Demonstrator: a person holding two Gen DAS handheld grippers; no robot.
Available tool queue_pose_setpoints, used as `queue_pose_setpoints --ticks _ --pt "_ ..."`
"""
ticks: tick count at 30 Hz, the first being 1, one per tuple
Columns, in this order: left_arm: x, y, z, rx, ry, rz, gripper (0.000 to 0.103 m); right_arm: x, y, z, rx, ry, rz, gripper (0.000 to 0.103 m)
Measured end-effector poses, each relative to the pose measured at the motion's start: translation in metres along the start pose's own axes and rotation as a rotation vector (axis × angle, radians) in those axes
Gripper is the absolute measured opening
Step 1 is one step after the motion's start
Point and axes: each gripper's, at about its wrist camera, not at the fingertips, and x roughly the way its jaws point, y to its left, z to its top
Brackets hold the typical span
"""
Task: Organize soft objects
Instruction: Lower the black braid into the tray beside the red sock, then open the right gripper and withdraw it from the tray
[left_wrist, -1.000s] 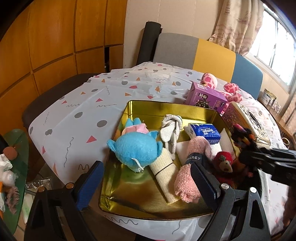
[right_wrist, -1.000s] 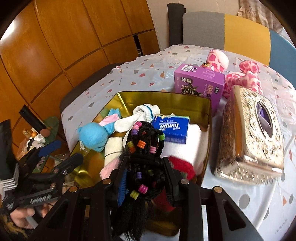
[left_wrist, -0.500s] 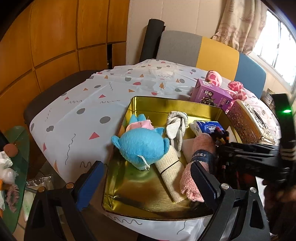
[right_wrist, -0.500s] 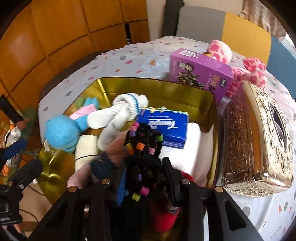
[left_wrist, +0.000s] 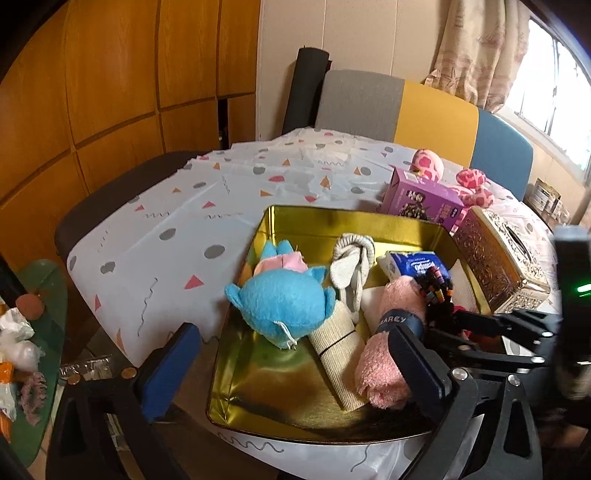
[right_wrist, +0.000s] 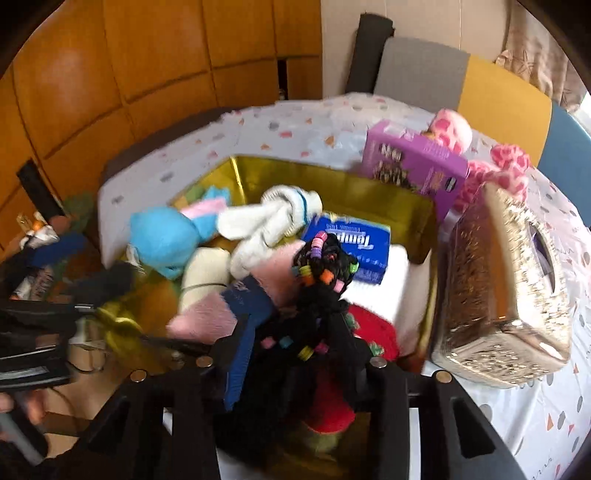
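Soft objects gathered in a shiny gold metal tray (left_wrist: 295, 221).
A fuzzy blue plush (left_wrist: 284, 302), knotted white sock (right_wrist: 273, 218) and pink towel roll (left_wrist: 388, 354) are seen inside. Black beaded braids (right_wrist: 325, 273) sit between the opening right gripper (right_wrist: 295, 347); the left gripper (left_wrist: 291, 369) is spread wide, empty.

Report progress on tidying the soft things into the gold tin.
Done: the blue plush, knotted white sock, beige roll and pink towel lie in the gold tin. In hand: the right gripper, jaws opening, has the black beaded-hair doll between them over the tin. Left: the pink spotted plush sits outside on the table.
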Motion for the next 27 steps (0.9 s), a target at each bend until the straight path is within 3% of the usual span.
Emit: queue_pose_setpoints --ticks 5,10,13,18,20,27 --pt "-0.010 -0.002 0.003 0.004 -0.027 0.008 0.103 0.012 -0.010 0.001 0.010 0.006 -0.075 0.041" --pt "-0.018 -0.009 0.004 0.022 -0.058 0.026 0.103 -0.020 -0.015 -0.002 0.058 -0.065 -0.047 0.041" --pt "-0.022 -0.013 0.004 0.023 -0.072 0.039 0.103 -0.044 -0.014 -0.007 0.084 -0.137 -0.077 0.046" --pt "-0.035 -0.016 0.001 -0.009 -0.109 0.052 0.103 -0.066 -0.014 -0.018 0.170 -0.204 -0.178 0.065" --pt "-0.040 -0.020 -0.001 -0.014 -0.121 0.025 0.103 -0.068 -0.017 -0.023 0.198 -0.208 -0.194 0.065" --pt "-0.046 -0.037 -0.009 0.006 -0.123 0.038 0.103 -0.075 -0.031 -0.040 0.272 -0.217 -0.283 0.065"
